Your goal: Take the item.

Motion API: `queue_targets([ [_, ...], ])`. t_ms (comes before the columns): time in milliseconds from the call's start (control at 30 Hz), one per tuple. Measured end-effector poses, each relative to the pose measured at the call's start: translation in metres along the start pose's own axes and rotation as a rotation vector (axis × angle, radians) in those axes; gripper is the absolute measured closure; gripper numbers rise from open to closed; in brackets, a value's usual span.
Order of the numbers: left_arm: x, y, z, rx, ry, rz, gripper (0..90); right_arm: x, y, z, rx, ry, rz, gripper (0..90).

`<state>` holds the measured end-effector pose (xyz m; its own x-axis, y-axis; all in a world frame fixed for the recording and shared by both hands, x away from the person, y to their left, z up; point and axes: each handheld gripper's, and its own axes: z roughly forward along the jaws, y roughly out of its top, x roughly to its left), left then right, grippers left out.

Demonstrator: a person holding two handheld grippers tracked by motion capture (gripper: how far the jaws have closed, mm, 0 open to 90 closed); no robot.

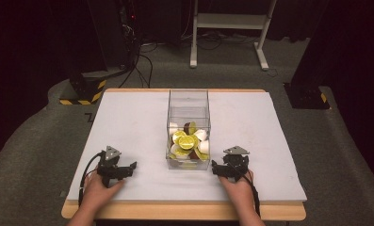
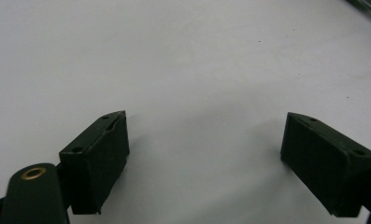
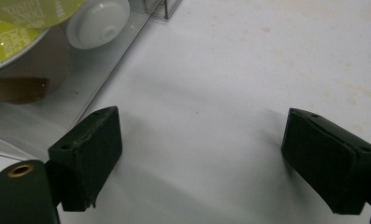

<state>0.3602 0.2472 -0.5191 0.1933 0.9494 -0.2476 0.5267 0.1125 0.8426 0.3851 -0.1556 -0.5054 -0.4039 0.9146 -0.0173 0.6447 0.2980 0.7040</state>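
A clear plastic box stands in the middle of the white table top, holding several coffee capsules with yellow-green, white and brown faces. My left gripper rests on the table to the box's left, held by a hand; its jaws stand wide apart over bare white surface, gripper midpoint. My right gripper rests just right of the box's near corner, open too, midpoint. In the right gripper view the box wall and capsules lie close at upper left.
The table's wooden front edge runs under both forearms. Beyond the table lie a grey carpet, cables, a white desk frame and black stands with yellow-black striped bases.
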Motion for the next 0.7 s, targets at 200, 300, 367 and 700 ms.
queue_targets([
  [200, 0.000, 0.000, 0.000, 0.001, 0.001, 0.000, 15.5, 0.001, 0.000, 0.000, 0.001, -0.002, -0.002, 12.7],
  [300, 0.000, 0.000, 0.000, 0.000, 0.000, 0.000, 15.5, 0.001, 0.001, -0.001, -0.001, 0.001, -0.017, 12.9],
  [367, 0.000, 0.000, 0.000, 0.001, 0.001, 0.000, 15.5, 0.000, 0.002, -0.003, -0.010, 0.009, -0.013, 12.8],
  [700, 0.000, 0.000, 0.000, 0.001, 0.000, 0.000, 15.5, -0.004, 0.005, -0.017, -0.066, 0.033, -0.016, 11.9],
])
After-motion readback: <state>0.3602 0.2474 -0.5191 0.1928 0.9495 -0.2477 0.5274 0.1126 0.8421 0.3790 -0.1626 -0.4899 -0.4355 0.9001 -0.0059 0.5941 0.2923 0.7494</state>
